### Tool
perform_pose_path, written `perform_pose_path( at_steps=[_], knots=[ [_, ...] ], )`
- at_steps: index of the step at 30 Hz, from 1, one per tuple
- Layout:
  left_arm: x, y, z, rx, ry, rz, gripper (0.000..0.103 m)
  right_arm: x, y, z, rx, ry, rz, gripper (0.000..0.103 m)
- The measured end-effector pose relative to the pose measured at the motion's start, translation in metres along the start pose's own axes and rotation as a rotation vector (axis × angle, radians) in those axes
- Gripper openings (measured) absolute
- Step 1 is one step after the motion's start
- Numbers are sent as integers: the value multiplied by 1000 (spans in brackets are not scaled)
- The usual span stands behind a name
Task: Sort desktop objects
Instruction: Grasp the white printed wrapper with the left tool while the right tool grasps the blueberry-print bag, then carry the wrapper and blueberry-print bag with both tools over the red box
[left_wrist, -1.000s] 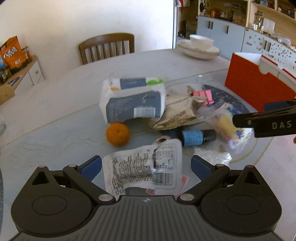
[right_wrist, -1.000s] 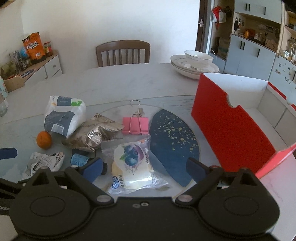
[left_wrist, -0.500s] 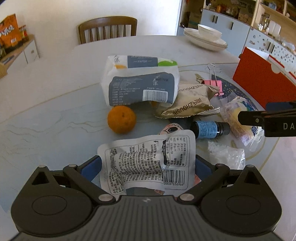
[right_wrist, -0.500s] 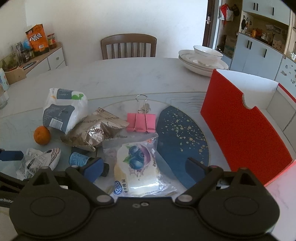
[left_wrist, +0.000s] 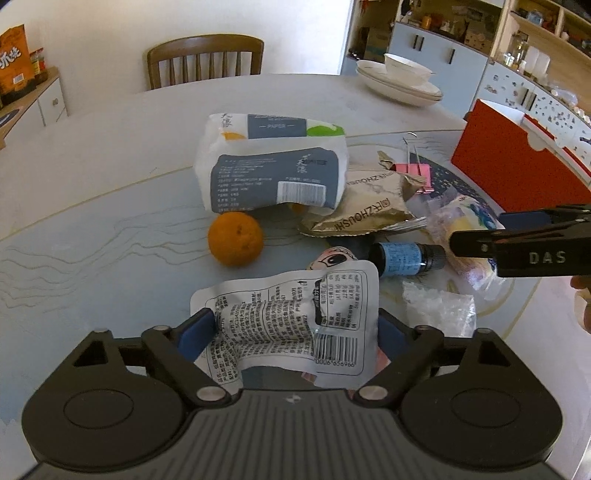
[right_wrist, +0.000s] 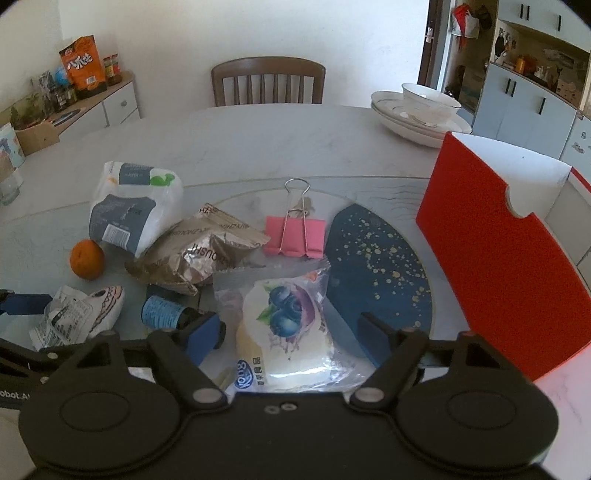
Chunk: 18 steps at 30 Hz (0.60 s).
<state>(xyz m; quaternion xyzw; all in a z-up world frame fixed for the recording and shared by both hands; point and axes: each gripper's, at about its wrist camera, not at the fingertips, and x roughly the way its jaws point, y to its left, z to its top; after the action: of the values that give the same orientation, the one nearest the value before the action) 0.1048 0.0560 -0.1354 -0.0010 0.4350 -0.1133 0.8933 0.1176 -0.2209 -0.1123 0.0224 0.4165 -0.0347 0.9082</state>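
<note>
My left gripper (left_wrist: 291, 332) is open, its blue pads on either side of a white printed snack packet (left_wrist: 291, 325) lying on the table. My right gripper (right_wrist: 288, 332) is open around a clear-wrapped blueberry bread (right_wrist: 288, 325). In the left wrist view an orange (left_wrist: 235, 238), a tissue pack (left_wrist: 273, 162), a brown foil snack bag (left_wrist: 365, 214), a small blue-labelled bottle (left_wrist: 402, 254) and a pink binder clip (left_wrist: 415, 177) lie beyond. The right wrist view shows the same orange (right_wrist: 86, 258), bottle (right_wrist: 166, 312) and clip (right_wrist: 295, 236).
An open red box (right_wrist: 491, 251) stands at the right on the marble table (right_wrist: 258, 136). A dark blue speckled mat (right_wrist: 384, 266) lies beside it. Stacked white plates with a bowl (right_wrist: 421, 114) sit at the back. A wooden chair (right_wrist: 267, 81) stands behind the table.
My left gripper has moved forward and down so the white packet now lies between its pads. My right gripper has moved forward over the blueberry bread.
</note>
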Motion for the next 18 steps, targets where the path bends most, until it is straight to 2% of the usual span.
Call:
perform_pose_path(
  at_steps=[2, 8, 10, 18],
  knots=[
    [-1, 1, -1, -6, -2, -5, 90, 1, 1, 0, -7, 15, 6, 65],
    [-8, 6, -2, -43, -2, -10, 84, -2, 1, 0, -16, 17, 10, 53],
    [-11, 8, -1, -57, -5, -5, 78, -4, 0, 0, -15, 15, 9, 52],
    [-28, 13, -5, -108, -6, -4, 76, -23, -6, -5, 4, -1, 22, 50]
  ],
)
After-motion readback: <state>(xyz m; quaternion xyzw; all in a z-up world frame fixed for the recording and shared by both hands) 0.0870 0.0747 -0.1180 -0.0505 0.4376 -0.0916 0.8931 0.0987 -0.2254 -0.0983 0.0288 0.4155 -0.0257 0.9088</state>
